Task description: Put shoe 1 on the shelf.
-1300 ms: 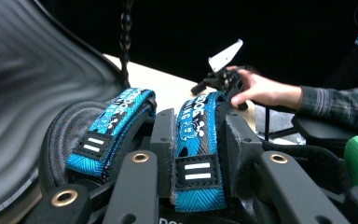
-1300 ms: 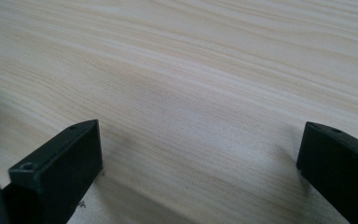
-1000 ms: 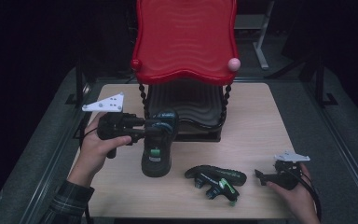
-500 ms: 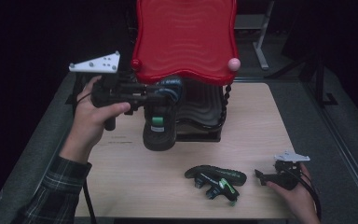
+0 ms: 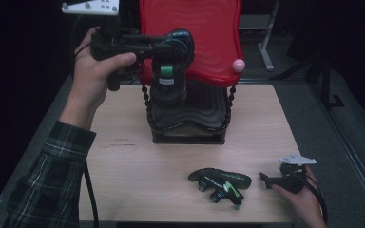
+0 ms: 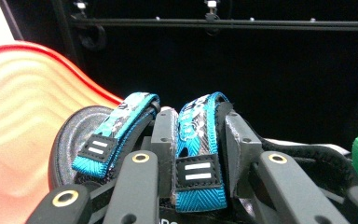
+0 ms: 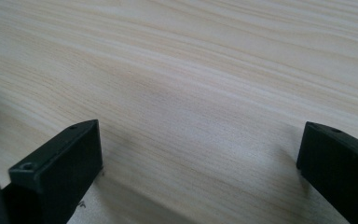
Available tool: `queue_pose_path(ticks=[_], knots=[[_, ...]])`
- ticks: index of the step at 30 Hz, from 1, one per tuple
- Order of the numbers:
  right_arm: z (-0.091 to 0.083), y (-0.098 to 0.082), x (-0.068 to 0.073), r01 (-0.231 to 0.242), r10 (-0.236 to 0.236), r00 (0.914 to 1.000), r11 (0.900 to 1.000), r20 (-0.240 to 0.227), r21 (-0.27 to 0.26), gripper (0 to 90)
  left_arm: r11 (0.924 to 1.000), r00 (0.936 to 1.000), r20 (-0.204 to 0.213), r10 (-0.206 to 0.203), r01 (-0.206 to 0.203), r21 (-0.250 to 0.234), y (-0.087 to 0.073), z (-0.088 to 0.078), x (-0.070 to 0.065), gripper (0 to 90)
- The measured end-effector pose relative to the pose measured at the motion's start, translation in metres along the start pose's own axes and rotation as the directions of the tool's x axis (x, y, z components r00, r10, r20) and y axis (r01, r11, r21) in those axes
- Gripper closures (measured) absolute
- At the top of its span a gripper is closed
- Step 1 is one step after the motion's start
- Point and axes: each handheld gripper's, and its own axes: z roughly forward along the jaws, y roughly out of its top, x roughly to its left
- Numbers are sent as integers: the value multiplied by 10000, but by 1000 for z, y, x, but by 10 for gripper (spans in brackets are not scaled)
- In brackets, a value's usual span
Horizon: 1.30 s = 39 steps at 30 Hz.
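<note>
The left gripper (image 5: 171,50) grips a sandal (image 5: 171,71) by its blue strap (image 6: 198,140); the right gripper (image 5: 271,179) rests wide open on the table (image 5: 138,166).

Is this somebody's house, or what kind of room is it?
Probably a lab or recording studio, not a home. A bare wooden table stands among dark curtains and metal stands. A person works with a hand-held tool gripping a sandal, beside a red and black rack.
</note>
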Motion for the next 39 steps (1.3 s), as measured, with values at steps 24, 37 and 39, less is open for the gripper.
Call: queue_pose_path(ticks=[24,37,39], knots=[[0,0,0,0,0,10000,10000,3,-2,0,9974,9905,-1272,527,-458,561,28,55,108,686],[-1,-1,0,44,-44,10000,10000,-26,-8,0,9958,9940,-970,506,-427,813,-4,60,120,683],[-1,-1,0,45,-45,10000,10000,-28,-7,0,9952,9947,-860,564,-491,847,-6,62,119,682]])
